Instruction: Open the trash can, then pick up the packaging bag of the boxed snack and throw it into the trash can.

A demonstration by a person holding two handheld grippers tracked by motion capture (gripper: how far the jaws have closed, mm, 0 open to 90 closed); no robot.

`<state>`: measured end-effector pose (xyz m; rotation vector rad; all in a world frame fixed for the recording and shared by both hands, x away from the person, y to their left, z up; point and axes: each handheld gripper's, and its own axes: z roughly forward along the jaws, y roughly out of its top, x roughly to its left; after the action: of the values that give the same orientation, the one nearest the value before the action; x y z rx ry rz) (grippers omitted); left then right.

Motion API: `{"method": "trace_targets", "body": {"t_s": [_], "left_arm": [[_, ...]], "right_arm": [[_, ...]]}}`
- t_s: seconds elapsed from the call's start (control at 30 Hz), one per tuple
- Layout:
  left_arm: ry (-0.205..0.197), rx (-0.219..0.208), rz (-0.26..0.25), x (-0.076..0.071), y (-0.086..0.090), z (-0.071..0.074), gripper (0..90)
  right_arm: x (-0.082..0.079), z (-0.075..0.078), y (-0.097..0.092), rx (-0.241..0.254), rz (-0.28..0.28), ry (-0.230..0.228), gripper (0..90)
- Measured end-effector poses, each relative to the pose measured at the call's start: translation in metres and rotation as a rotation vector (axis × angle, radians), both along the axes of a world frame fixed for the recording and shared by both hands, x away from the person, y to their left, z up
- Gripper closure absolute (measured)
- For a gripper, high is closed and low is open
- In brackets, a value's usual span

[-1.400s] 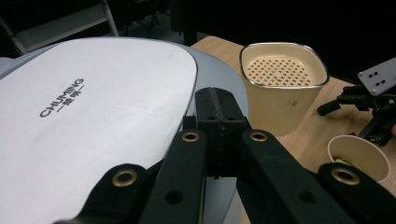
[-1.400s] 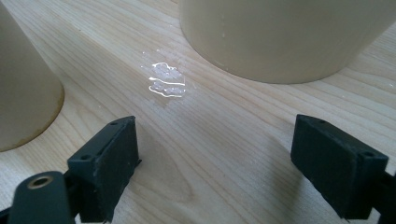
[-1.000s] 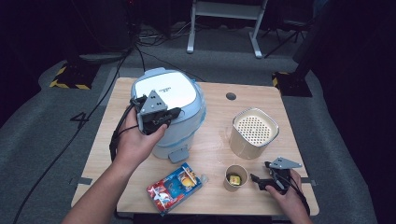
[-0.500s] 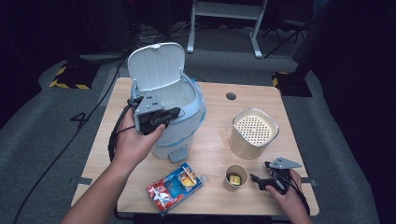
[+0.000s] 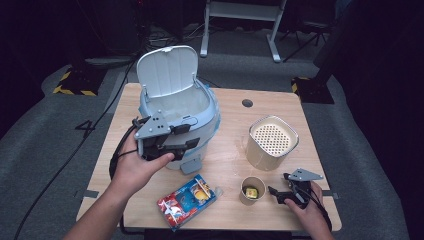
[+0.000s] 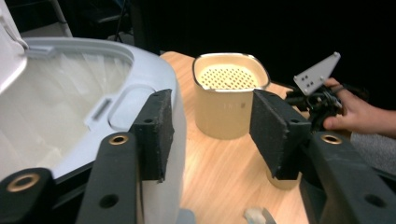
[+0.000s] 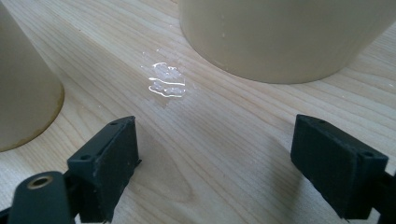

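My left gripper (image 5: 172,141) sits against the front rim of the pale blue lidded bin (image 5: 200,117), and its jaws have just been opening; they now stand apart with nothing pinched between them. In the left gripper view (image 6: 208,135) one pad lies just beside the bin's rounded rim, by the recessed latch, while the other hangs free over the wooden table (image 6: 224,163). The bin's lid (image 5: 167,70) stands upright beyond that gripper, hinged at the far side, and the pale inside of the bin lies open just past my jaws.

Off to the side of that gripper, well apart, stands the cream container with a perforated top (image 5: 271,141). My right gripper (image 5: 281,192) rests low on the table, jaws wide and holding nothing; in the right gripper view (image 7: 215,158) bare wood with a small shiny smear (image 7: 164,80) lies between and ahead of the pads. The small paper cup (image 5: 251,190) stands just beside that gripper, and the cream container stands near, ahead of it. A colourful snack packet (image 5: 189,199) lies flat on the table, below my left hand (image 5: 137,167).
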<state>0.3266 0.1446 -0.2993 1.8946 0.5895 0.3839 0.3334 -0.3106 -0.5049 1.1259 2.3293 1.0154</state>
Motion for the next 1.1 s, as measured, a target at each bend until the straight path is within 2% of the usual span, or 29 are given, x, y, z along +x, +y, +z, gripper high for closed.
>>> {"method": "trace_targets", "body": {"t_s": [0.07, 0.13, 0.23, 0.3, 0.33, 0.37, 0.4, 0.47, 0.5, 0.57, 0.6, 0.67, 0.7, 0.83, 1.1], "left_arm": [[-0.001, 0.004, 0.002, -0.003, 0.001, -0.002, 46.2], [-0.004, 0.029, -0.001, -0.011, 0.006, -0.01, 45.5], [0.01, 0.031, -0.005, -0.015, 0.009, -0.018, 45.5], [0.026, 0.03, -0.006, -0.019, 0.011, -0.027, 45.4], [0.041, 0.028, -0.004, -0.021, 0.014, -0.036, 45.4], [0.041, 0.028, -0.004, -0.021, 0.014, -0.036, 45.4], [0.06, 0.024, -0.002, -0.021, 0.017, -0.046, 45.4], [0.078, 0.021, 0.004, -0.021, 0.02, -0.058, 45.5], [0.078, 0.021, 0.004, -0.021, 0.02, -0.058, 45.5], [0.101, 0.016, 0.013, -0.019, 0.022, -0.071, 45.7], [0.134, 0.016, 0.018, -0.018, 0.025, -0.084, 45.7], [0.155, 0.022, 0.024, -0.016, 0.027, -0.097, 44.6], [0.155, 0.022, 0.024, -0.016, 0.027, -0.097, 44.1], [0.201, 0.038, 0.023, -0.015, 0.028, -0.123, 44.6], [0.246, 0.038, 0.04, -0.013, 0.027, -0.152, 47.8]], "right_arm": [[0.0, 0.0, 0.0, 0.0, 0.0, 0.0, 15.1], [0.0, 0.0, 0.0, 0.0, 0.001, 0.0, 15.1], [0.0, 0.0, 0.0, 0.0, 0.0, 0.0, 15.1], [0.0, 0.0, 0.0, 0.0, 0.0, 0.0, 15.1], [0.0, 0.0, 0.0, 0.0, 0.0, 0.0, 15.1], [0.0, 0.0, 0.0, 0.0, 0.0, 0.0, 15.1], [0.0, 0.0, 0.0, 0.0, 0.001, 0.0, 15.0], [0.0, 0.0, 0.0, 0.0, 0.0, 0.001, 15.0], [0.0, 0.0, 0.0, 0.0, 0.0, 0.001, 15.0], [0.0, 0.0, 0.0, 0.0, 0.001, 0.001, 15.0], [0.0, 0.0, 0.0, 0.0, 0.0, 0.001, 15.0], [0.0, 0.0, 0.0, 0.001, 0.0, 0.001, 15.0], [0.0, 0.0, 0.0, 0.001, 0.001, 0.001, 15.0], [0.0, 0.0, 0.0, 0.001, 0.0, 0.001, 15.0], [0.001, 0.0, 0.0, 0.0, 0.005, 0.001, 15.0]]}}
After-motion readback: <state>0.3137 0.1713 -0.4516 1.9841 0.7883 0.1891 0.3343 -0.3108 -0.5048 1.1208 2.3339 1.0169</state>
